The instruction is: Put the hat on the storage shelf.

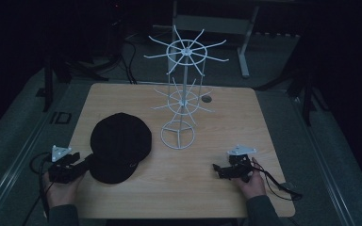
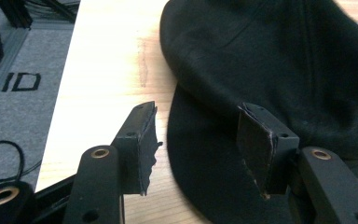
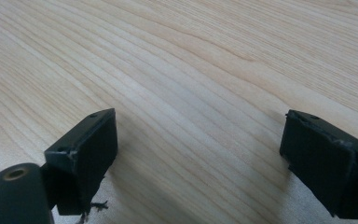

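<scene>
While both grippers' fingers gape empty, left gripper [image 2: 196, 154] straddles black cap [image 2: 279, 70] brim, "ID" floor marking [image 2: 21, 82]

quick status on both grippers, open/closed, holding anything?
Left gripper: open, jaws astride the brim edge of the black cap, not clamped.
Right gripper: open, holding nothing, over bare wooden table.

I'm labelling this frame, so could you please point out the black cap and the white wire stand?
black cap [image 1: 120, 143], high view, on its crown.
white wire stand [image 1: 177, 137], high view, on its round base.
</scene>
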Tool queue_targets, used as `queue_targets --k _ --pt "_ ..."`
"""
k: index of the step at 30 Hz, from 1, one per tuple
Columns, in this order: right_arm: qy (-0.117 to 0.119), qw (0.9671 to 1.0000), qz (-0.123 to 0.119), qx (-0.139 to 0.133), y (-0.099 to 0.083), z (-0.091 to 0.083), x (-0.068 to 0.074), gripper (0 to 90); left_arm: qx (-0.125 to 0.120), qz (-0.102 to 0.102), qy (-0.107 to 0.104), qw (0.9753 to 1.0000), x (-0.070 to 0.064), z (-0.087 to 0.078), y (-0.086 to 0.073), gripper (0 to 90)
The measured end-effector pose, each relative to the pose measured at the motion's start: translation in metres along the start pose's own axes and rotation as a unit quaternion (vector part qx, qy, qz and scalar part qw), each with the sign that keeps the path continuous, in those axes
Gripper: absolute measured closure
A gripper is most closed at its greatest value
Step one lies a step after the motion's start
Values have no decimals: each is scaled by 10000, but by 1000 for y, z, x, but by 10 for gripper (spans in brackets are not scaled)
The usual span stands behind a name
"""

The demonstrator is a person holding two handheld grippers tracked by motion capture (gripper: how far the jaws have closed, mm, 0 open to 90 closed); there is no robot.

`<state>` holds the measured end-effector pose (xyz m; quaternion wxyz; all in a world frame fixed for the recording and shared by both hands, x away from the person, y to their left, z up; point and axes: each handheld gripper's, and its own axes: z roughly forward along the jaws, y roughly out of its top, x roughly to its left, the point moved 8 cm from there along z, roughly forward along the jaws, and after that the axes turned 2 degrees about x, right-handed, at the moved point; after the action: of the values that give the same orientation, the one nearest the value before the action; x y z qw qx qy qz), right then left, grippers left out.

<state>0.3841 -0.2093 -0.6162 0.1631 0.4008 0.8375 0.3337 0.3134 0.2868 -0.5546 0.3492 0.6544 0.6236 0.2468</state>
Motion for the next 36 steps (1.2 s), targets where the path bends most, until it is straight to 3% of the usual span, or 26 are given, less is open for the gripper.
queue_targets --k 5,17,28,36 --pt "-1 10000 -2 -1 0 0 0 108 7 93 -77 9999 -6 -5 6 480" --pt "-1 10000 5 -3 0 0 0 108 268 382 -503 9976 -27 -16 36 470" --pt "0 10000 4 -3 0 0 0 109 388 702 -793 9936 -60 -4 63 400" --pt "0 10000 9 3 0 0 0 109 594 751 -840 9919 -77 14 72 343"
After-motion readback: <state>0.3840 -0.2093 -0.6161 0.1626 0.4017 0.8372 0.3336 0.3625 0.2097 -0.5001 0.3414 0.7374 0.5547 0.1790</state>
